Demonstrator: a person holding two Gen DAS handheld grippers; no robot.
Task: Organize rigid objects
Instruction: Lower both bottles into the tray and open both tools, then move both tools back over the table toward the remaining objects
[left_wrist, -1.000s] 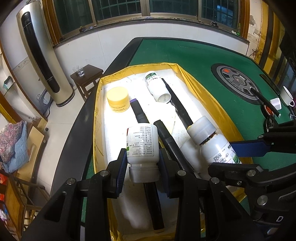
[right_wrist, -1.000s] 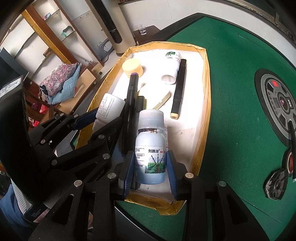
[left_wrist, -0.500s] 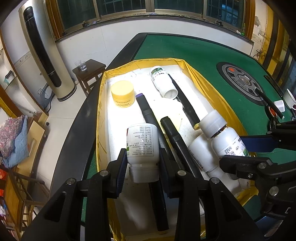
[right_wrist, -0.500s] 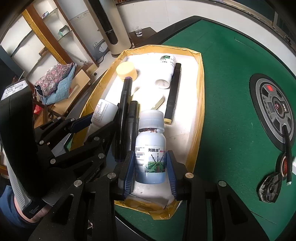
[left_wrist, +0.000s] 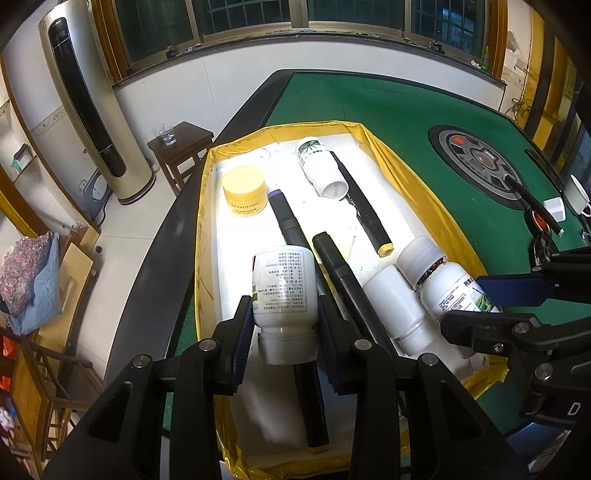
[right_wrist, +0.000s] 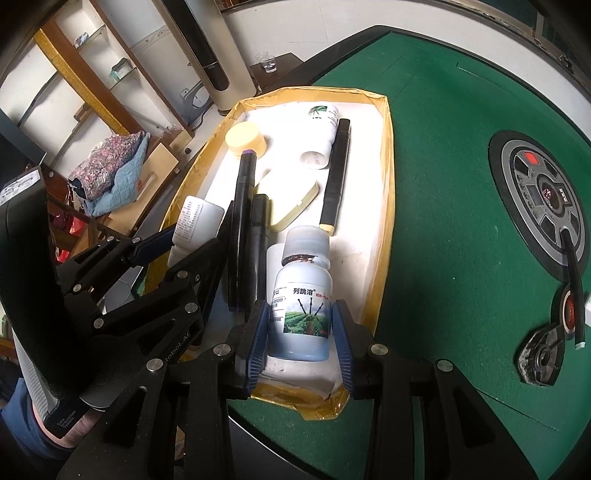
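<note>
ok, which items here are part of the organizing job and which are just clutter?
Job:
- left tool, shut on white bottle
- right tool, shut on labelled bottle
- tray
- yellow jar
- black markers

Clutter:
- round dial panel in the felt
- side stool

The long black marker with a purple end (left_wrist: 291, 236) runs toward six o'clock behind the white printed-label bottle (left_wrist: 284, 282) held by the left gripper (left_wrist: 286, 332), so its middle is hidden. The plain white bottle (left_wrist: 395, 299) lying in the yellow-rimmed white tray (left_wrist: 207, 236) is partly covered by the bottle with a green picture label (left_wrist: 448, 286), whose base is lost behind the right gripper's black frame at three o'clock. The small print on both labels is too fine to read. The green felt bench (right_wrist: 443, 258) is cut off at the picture's edge.
</note>
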